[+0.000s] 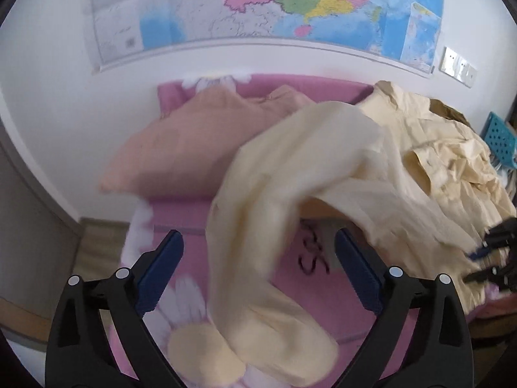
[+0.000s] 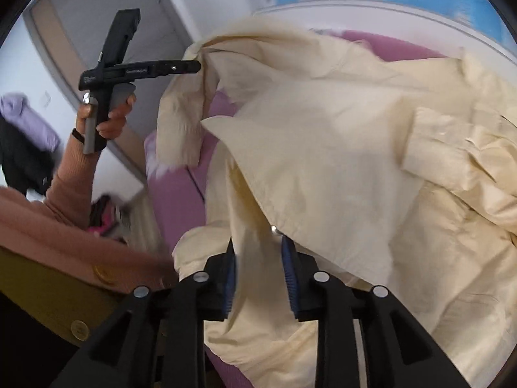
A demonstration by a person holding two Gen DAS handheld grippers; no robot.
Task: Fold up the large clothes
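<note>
A large cream garment (image 1: 429, 161) lies crumpled on the pink bed; in the right wrist view the same cream garment (image 2: 339, 148) fills the frame. Its blurred sleeve (image 1: 258, 213) runs down between the fingers of my left gripper (image 1: 258, 236), which stands wide open without its pads touching the cloth. From the right wrist view, my left gripper (image 2: 197, 64) is raised in a hand (image 2: 110, 116), with the sleeve (image 2: 181, 123) hanging beside its tip. My right gripper (image 2: 258, 252) has its jaws a little apart, with a fold of the cloth lying in the gap. It also shows as a dark blur, my right gripper (image 1: 494, 252).
The bed has a pink daisy-print sheet (image 1: 181, 294) and a peach pillow (image 1: 181, 148) against the white wall under a map (image 1: 274, 9). A blue perforated basket (image 1: 501, 139) sits at the far right. A person's peach sleeve (image 2: 71, 194) is at the left, and a door (image 2: 106, 6) stands behind.
</note>
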